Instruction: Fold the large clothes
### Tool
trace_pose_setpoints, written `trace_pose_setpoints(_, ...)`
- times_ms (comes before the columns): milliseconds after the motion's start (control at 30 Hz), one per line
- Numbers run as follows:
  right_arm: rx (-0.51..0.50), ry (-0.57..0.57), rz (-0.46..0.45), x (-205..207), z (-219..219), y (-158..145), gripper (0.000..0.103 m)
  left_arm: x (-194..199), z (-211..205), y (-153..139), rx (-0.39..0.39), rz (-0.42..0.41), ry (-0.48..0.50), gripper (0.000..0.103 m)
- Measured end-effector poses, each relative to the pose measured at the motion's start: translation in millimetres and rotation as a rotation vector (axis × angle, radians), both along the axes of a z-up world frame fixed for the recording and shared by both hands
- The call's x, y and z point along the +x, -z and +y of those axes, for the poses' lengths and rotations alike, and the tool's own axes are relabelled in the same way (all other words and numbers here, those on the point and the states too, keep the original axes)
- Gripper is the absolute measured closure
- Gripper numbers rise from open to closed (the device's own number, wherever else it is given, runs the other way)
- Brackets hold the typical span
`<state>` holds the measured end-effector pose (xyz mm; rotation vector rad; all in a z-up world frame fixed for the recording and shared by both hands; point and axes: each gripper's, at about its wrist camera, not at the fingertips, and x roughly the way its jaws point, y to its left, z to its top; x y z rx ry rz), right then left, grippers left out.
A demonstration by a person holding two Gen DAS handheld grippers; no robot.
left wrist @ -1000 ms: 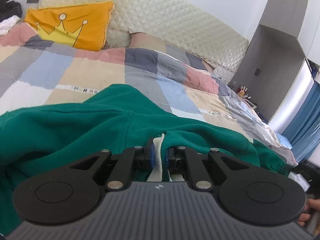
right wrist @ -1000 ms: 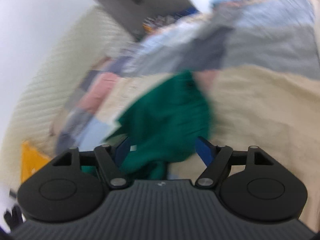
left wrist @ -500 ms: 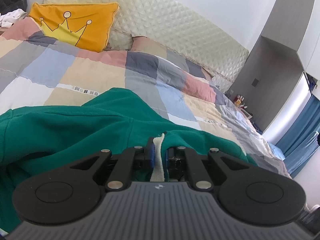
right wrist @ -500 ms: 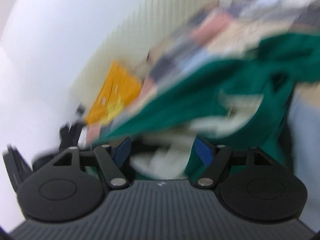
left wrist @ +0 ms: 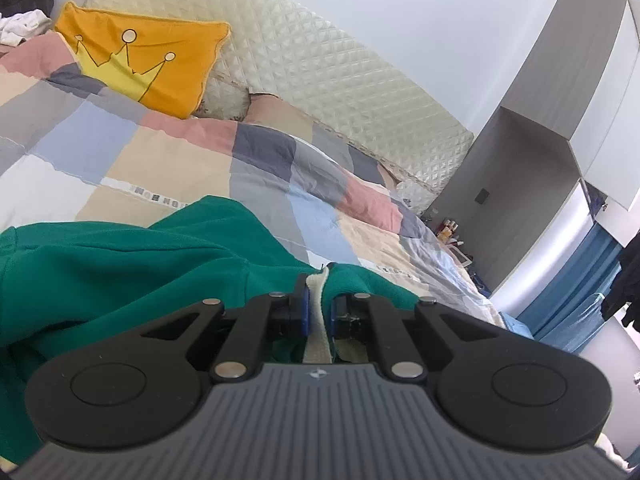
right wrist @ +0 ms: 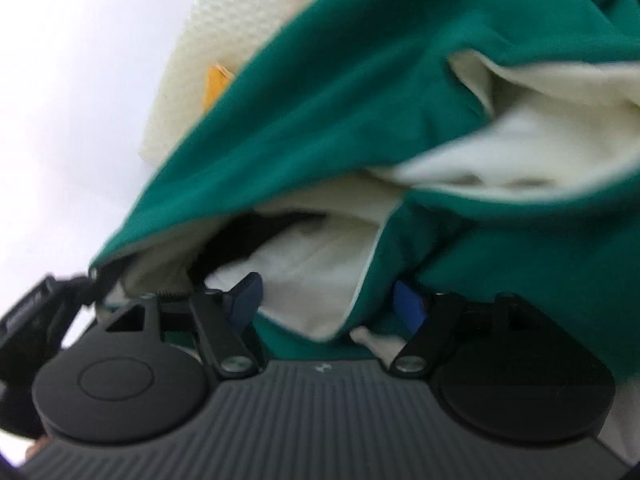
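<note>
Left gripper [left wrist: 319, 312] clamped nearly closed on a cream-lined edge of the green garment [left wrist: 120, 272], probably to pin one point while the other side gets found. Garment heaped on the quilt [left wrist: 168, 168] from 6 to 9 o'clock in the left view, bunched rather than spread, so folding judged barely begun. Right gripper [right wrist: 326, 300] wide apart, cloth lying between the blue pads [right wrist: 408, 306] but nothing pinched; positioned close against the cream lining [right wrist: 520, 140], likely hunting for a second hem or corner. Right view blurred, so exact edge unclear. Around: orange crown pillow [left wrist: 148, 64] at 10 o'clock, quilted headboard [left wrist: 320, 72] at 12, grey cabinet [left wrist: 520, 168] at 2, blue curtain [left wrist: 572, 292] at 3, all well apart from the garment. Main hindrance: the garment's own folds, lining turned outward and layers overlapping, hiding where the matching edge lies. Plenty of bare quilt beyond at 11 o'clock for laying flat.
</note>
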<state>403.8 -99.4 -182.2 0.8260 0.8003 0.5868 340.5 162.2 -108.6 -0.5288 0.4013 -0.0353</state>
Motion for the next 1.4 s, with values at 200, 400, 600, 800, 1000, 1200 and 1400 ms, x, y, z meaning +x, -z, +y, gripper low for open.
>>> trace_pose_setpoints(200,-0.087,0.097,-0.162,-1,-17,-26,0.094,-2,0,5,0.034,0.032,-0.006,0.092)
trace_pose_setpoints(400,-0.065,0.171,-0.374,-19,-44,-69,0.094,12,-6,24,0.064,0.121,0.007,0.081)
trace_pose_setpoints(600,-0.081,0.134,-0.317,-20,-30,-55,0.094,32,-25,42,0.176,0.219,0.056,0.047)
trace_pose_setpoints(800,-0.147,0.084,-0.216,-25,-9,-39,0.091,38,-42,59,0.368,0.282,-0.008,0.048)
trace_pose_setpoints(1000,-0.194,0.052,-0.072,-22,6,-12,0.042,37,-19,58,0.315,0.269,-0.108,0.092)
trace_pose_setpoints(1200,-0.164,0.08,-0.056,-6,29,-7,0.042,23,-6,32,0.192,0.127,-0.118,0.095)
trace_pose_setpoints(1400,-0.226,0.106,-0.072,12,53,0,0.078,14,-3,17,0.184,0.062,-0.144,0.095)
